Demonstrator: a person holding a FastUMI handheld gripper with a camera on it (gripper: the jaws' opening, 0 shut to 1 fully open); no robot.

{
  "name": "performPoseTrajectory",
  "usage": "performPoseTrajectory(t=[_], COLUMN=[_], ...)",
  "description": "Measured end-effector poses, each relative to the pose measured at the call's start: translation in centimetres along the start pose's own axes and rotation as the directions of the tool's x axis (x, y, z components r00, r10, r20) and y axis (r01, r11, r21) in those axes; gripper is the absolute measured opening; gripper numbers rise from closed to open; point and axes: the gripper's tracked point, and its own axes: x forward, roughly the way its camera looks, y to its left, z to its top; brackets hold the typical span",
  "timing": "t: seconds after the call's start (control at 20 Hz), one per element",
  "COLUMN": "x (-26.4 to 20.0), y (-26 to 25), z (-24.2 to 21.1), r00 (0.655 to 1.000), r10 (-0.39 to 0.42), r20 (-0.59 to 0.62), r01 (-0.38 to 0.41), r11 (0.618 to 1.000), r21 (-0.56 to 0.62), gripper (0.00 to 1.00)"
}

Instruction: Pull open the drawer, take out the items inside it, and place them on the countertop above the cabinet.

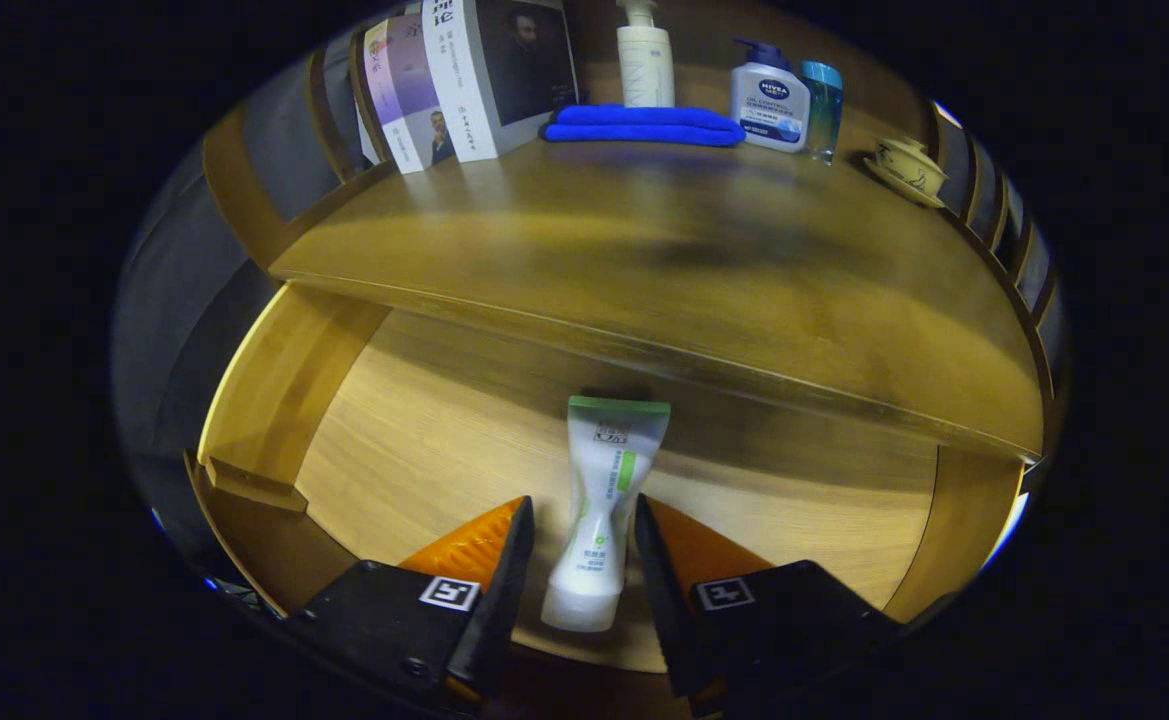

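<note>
A white squeeze tube (599, 500) with green trim lies on the pale wooden floor of the open drawer (424, 440). Its cap end points toward me and its flat green crimp points toward the cabinet. My gripper (584, 515) is open, with one finger on each side of the tube's narrow middle. A small gap shows on both sides, so neither finger clearly presses on it. The wooden countertop (644, 260) stretches above and beyond the drawer.
At the back of the countertop stand several books (464, 80), a folded blue cloth (644, 125), a white pump bottle (644, 60), a white and blue bottle (769, 100), a teal bottle (822, 105) and a lidded cup on a saucer (906, 168). Drawer side walls (284, 380) flank the tube.
</note>
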Motion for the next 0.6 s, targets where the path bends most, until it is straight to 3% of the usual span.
performPoseTrajectory(t=[0.1,0.2,0.3,0.35,0.6], x=[0.2,0.4,0.0,0.0,-1.3], y=[0.2,0.1,0.2,0.9,2.2], z=[-0.5,0.1,0.6,0.0,0.4], r00=[1.0,1.0,1.0,0.999,0.994], r10=[0.017,0.011,0.015,0.046,0.054], r20=[-0.025,0.001,0.019,0.011,0.09], r01=[-0.016,-0.011,-0.014,-0.045,-0.027], r11=[1.0,1.0,0.999,0.996,0.962], r21=[0.007,-0.014,-0.045,-0.074,-0.273], gripper=[0.39,0.38,0.25,0.14,0.14])
